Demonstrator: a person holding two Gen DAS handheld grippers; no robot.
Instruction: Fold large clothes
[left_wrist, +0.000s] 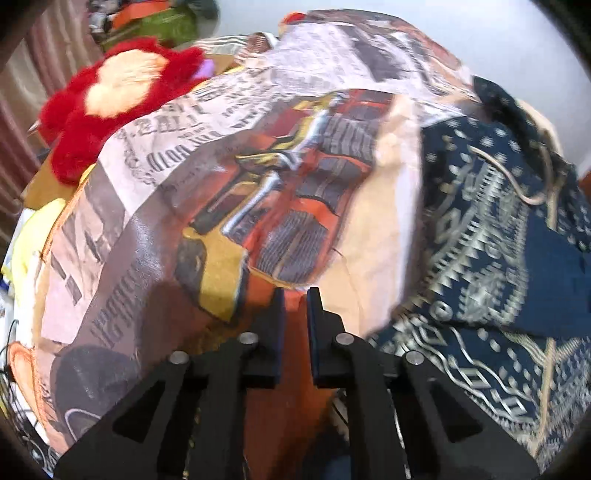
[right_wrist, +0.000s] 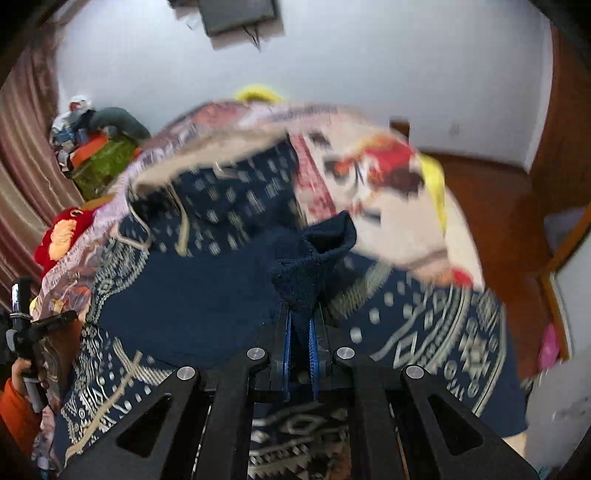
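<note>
A large navy hoodie with a cream geometric pattern (right_wrist: 207, 295) lies spread on a bed; it also shows at the right of the left wrist view (left_wrist: 491, 258). My right gripper (right_wrist: 301, 314) is shut on the hoodie's navy ribbed cuff (right_wrist: 314, 258), which stands up bunched between the jaws. My left gripper (left_wrist: 295, 299) hovers over the printed bedsheet (left_wrist: 221, 192) just left of the hoodie, its jaws a narrow gap apart with nothing between them.
A red plush toy (left_wrist: 110, 96) lies at the bed's far left, also seen in the right wrist view (right_wrist: 62, 232). A green and orange pile (right_wrist: 99, 158) sits by the curtain. Wooden floor (right_wrist: 491, 206) lies to the right. The other hand's gripper handle (right_wrist: 26, 321) is at the left edge.
</note>
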